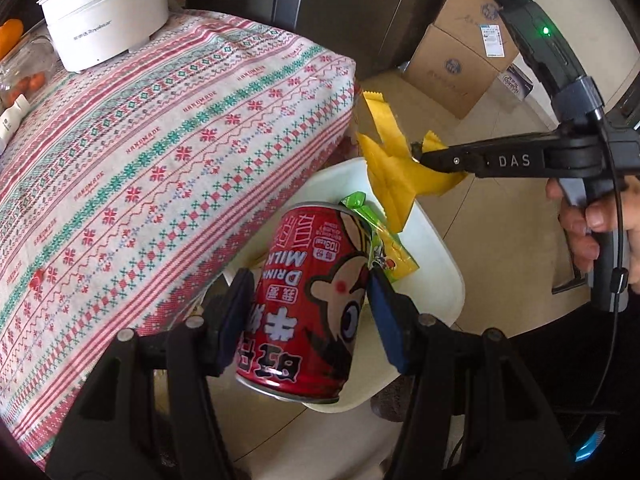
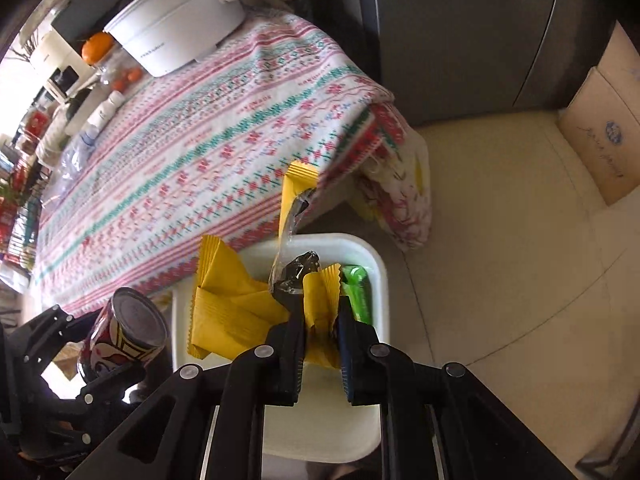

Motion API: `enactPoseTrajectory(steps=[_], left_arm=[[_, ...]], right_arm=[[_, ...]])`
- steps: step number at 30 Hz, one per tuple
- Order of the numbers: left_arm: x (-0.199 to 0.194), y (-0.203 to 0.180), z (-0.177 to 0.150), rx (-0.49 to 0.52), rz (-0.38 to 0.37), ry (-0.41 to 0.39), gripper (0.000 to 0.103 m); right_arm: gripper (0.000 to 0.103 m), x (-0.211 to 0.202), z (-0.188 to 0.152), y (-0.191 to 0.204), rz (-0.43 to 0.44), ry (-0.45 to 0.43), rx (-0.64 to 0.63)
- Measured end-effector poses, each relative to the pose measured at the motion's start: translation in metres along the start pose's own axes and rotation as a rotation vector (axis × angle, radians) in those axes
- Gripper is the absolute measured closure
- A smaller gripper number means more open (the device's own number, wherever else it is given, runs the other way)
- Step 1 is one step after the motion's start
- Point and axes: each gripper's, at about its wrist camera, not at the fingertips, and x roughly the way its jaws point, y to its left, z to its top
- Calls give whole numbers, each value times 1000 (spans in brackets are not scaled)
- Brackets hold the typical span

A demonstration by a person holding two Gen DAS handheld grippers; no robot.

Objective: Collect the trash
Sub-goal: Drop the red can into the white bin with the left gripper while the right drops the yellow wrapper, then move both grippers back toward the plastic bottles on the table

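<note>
My left gripper [image 1: 310, 284] is shut on a red milk drink can [image 1: 308, 308] and holds it tilted above a white bin [image 1: 440, 280] beside the table. My right gripper [image 2: 320, 308] is shut on a crumpled yellow wrapper [image 2: 320, 300] over the same bin [image 2: 376, 264]. The right gripper [image 1: 418, 152] with the yellow wrapper [image 1: 392, 172] also shows in the left wrist view. A green wrapper [image 1: 380, 236] lies in the bin, also seen in the right wrist view [image 2: 358, 292]. The can [image 2: 124, 336] and left gripper show at the lower left of the right wrist view.
A table with a patterned red and green cloth [image 1: 160, 140] stands left of the bin. A white electric pot [image 1: 104, 12] stands at its far end. Cardboard boxes [image 1: 460, 60] sit on the tiled floor by a dark fridge [image 2: 460, 40].
</note>
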Motion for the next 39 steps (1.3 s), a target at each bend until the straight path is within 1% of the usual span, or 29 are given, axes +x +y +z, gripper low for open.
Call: enactPoseTrajectory(steps=[7, 8, 10, 12, 17, 20, 21, 22, 23, 24, 25, 30, 33, 36, 39], left_arm=[[6, -1, -2, 19, 10, 28, 42], [5, -1, -1, 21, 10, 26, 41], [2, 0, 0, 24, 17, 14, 33], [-4, 2, 0, 25, 26, -4, 28], [-11, 8, 2, 27, 48, -14, 28], [-14, 14, 1, 18, 52, -16, 28], [-15, 15, 1, 14, 54, -17, 28], [-16, 17, 1, 11, 56, -19, 28], [-18, 19, 0, 9, 59, -21, 28], [-19, 21, 0, 7, 64, -24, 28], [-20, 22, 0, 4, 69, -27, 28], [-25, 33, 1, -16, 86, -36, 26], [-27, 40, 3, -36, 100, -44, 22], [-28, 49, 5, -58, 122, -49, 21], [-32, 62, 9, -86, 147, -53, 20]], right_arm=[[85, 1, 0, 7, -5, 3, -29], [84, 1, 0, 9, -8, 4, -36], [82, 1, 0, 12, -9, 9, -42], [82, 3, 0, 13, -10, 16, -44], [82, 8, 1, 16, -18, 37, -51], [77, 10, 0, 19, -14, 53, -54], [73, 11, 1, 20, -15, 58, -55], [65, 12, 1, 20, -12, 63, -48], [59, 12, 2, 21, -11, 67, -37], [50, 11, 3, 21, -9, 68, -29], [46, 10, 4, 21, -4, 63, -19], [45, 4, 11, 27, 4, 47, -15], [44, 3, 16, 35, 4, 47, -22], [38, 2, 20, 45, -1, 43, -39], [37, -1, 25, 57, -11, 26, -64]])
